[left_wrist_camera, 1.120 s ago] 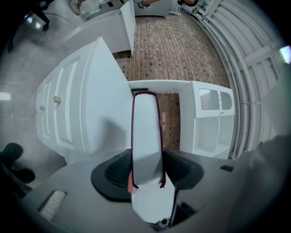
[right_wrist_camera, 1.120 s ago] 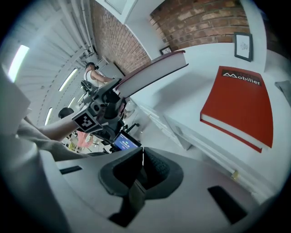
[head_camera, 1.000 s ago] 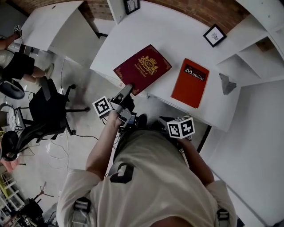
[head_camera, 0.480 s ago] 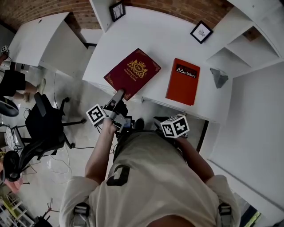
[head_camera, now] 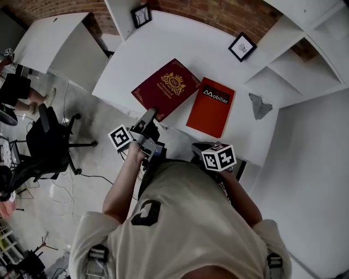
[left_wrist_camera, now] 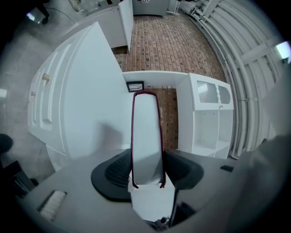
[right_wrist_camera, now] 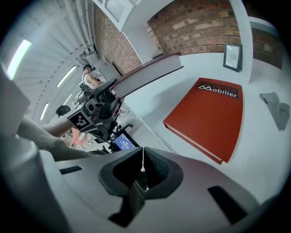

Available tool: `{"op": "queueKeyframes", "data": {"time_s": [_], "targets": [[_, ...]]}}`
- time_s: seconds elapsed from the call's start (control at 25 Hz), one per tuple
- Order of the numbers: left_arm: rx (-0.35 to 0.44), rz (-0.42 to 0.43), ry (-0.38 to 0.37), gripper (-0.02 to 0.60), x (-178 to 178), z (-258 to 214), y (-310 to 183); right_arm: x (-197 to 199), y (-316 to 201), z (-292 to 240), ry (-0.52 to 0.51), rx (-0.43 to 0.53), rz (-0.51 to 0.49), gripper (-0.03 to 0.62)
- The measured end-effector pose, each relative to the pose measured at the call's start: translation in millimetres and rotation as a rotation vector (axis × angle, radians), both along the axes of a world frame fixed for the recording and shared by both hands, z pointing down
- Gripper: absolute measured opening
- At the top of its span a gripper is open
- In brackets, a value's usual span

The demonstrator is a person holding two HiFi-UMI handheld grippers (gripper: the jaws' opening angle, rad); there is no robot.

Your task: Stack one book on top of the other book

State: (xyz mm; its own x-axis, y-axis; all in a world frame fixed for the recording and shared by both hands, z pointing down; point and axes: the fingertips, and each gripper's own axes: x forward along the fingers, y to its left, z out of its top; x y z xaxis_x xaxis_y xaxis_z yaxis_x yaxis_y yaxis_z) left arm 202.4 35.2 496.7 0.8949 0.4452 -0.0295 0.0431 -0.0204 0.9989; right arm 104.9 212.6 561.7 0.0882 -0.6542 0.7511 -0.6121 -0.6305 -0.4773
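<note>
A maroon book point(head_camera: 166, 87) with a gold crest has its near corner between the jaws of my left gripper point(head_camera: 148, 116), at the front edge of the white table point(head_camera: 163, 41). In the left gripper view the book's page edge point(left_wrist_camera: 146, 132) runs straight away from my left gripper point(left_wrist_camera: 146, 172), whose pads press on both covers. The right gripper view shows this book point(right_wrist_camera: 145, 75) raised off the table. A red-orange book point(head_camera: 210, 106) lies flat just right of it. My right gripper point(right_wrist_camera: 143, 170) hangs off the table's front edge, jaws shut on nothing; its marker cube point(head_camera: 219, 156) shows in the head view.
Two small framed pictures point(head_camera: 242, 47) point(head_camera: 142, 15) stand at the back of the table. A grey crumpled object point(head_camera: 260, 105) lies to the right of the red-orange book. White shelves point(head_camera: 294, 60) rise at the right. An office chair point(head_camera: 46, 141) and a person point(head_camera: 13, 87) are on the left.
The maroon book, held by my left gripper, has moved right, and the gap to the red-orange book has closed. My right gripper has shifted a little along the table's front edge.
</note>
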Motion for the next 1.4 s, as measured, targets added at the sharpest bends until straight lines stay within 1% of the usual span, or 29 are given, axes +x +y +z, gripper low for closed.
{"op": "queueKeyframes", "data": {"time_s": [0.16,0.28,0.36,0.52,0.64,0.96,1.2,1.4], "targets": [[0.010,-0.030,-0.021,0.209,1,0,31,7,27,1,-0.026,0.018,-0.047,0.005],[0.020,-0.075,-0.026,0.209,-3,-1,41,9,39,1,-0.029,0.032,-0.102,0.005],[0.029,-0.102,-0.029,0.209,-6,-1,48,10,49,1,-0.027,0.043,-0.120,0.005],[0.042,-0.135,-0.036,0.209,-13,-4,62,10,61,1,-0.033,0.065,-0.155,0.005],[0.031,-0.154,-0.039,0.209,-20,-7,72,9,66,0,-0.034,0.078,-0.184,0.005],[0.015,-0.168,-0.064,0.209,-40,0,109,1,85,5,-0.053,0.088,-0.231,0.005],[0.001,-0.151,-0.099,0.209,-46,15,138,-10,104,11,-0.101,0.081,-0.228,0.005],[0.002,-0.155,-0.114,0.209,-47,32,160,-20,116,18,-0.117,0.074,-0.236,0.005]]}}
